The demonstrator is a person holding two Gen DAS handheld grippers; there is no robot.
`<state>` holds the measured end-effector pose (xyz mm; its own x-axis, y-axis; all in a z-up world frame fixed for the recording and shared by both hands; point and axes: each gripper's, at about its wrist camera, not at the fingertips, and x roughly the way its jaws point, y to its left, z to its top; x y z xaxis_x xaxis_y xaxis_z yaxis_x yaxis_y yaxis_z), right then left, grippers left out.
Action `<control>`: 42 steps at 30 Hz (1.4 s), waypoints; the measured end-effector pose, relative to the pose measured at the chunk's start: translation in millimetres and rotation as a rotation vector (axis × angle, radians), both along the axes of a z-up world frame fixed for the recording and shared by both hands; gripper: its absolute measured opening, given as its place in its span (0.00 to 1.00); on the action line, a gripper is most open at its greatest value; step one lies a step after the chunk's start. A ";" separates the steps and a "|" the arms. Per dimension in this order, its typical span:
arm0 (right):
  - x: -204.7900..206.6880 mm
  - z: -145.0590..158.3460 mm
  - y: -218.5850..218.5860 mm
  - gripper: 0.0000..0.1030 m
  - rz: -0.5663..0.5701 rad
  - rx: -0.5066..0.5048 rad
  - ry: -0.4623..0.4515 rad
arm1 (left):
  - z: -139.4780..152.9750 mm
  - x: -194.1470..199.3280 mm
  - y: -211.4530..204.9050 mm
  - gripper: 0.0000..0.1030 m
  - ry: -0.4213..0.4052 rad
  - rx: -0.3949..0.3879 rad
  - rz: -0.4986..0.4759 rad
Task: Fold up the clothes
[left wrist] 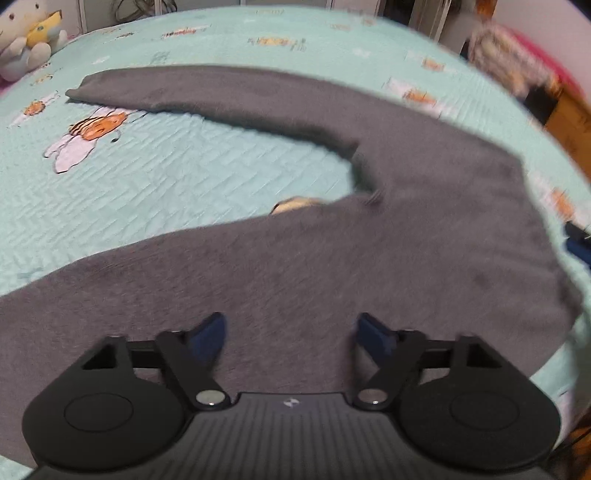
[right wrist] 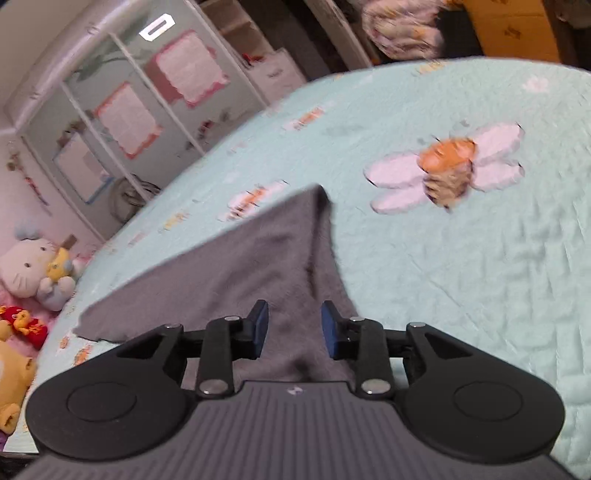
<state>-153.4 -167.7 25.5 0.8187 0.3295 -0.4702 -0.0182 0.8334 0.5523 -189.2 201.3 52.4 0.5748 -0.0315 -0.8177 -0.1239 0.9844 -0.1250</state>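
A grey fleecy garment (left wrist: 369,240) lies spread on a pale teal quilted bedspread (left wrist: 166,184). One long limb of it (left wrist: 166,88) curves away to the far left. My left gripper (left wrist: 291,328) hovers just over the near part of the grey cloth, jaws wide apart, and nothing is pinched between its blue pads (left wrist: 208,332). In the right wrist view a tapering piece of the same garment (right wrist: 258,258) runs from a far tip back between the jaws of my right gripper (right wrist: 293,325). Those jaws stand partly apart, their blue pads (right wrist: 262,321) showing bare, with the cloth between them and unpressed.
Plush toys (right wrist: 33,273) sit at the bed's far edge beside a glass-fronted cabinet (right wrist: 129,110). A patterned bundle (left wrist: 506,59) and a brown cardboard box (right wrist: 517,33) lie beyond the bed. Bee prints (right wrist: 447,170) mark the bedspread.
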 end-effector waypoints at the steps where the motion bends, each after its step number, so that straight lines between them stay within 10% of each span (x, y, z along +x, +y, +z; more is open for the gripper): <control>1: 2.8 1.0 4.3 0.32 0.028 0.015 -0.013 | 1.0 0.2 -0.8 0.66 -0.014 -0.016 -0.009; 22: 26.1 -19.2 35.8 0.29 0.118 -0.112 0.072 | -12.2 8.7 -1.7 0.73 0.014 -0.011 -0.085; 29: 13.4 3.7 49.3 0.33 0.187 -0.151 0.055 | 8.8 15.1 36.9 0.63 -0.059 -0.121 0.028; 42: 124.6 50.1 64.2 0.40 0.360 -0.263 0.023 | -4.2 15.2 111.3 0.36 -0.054 -0.290 0.169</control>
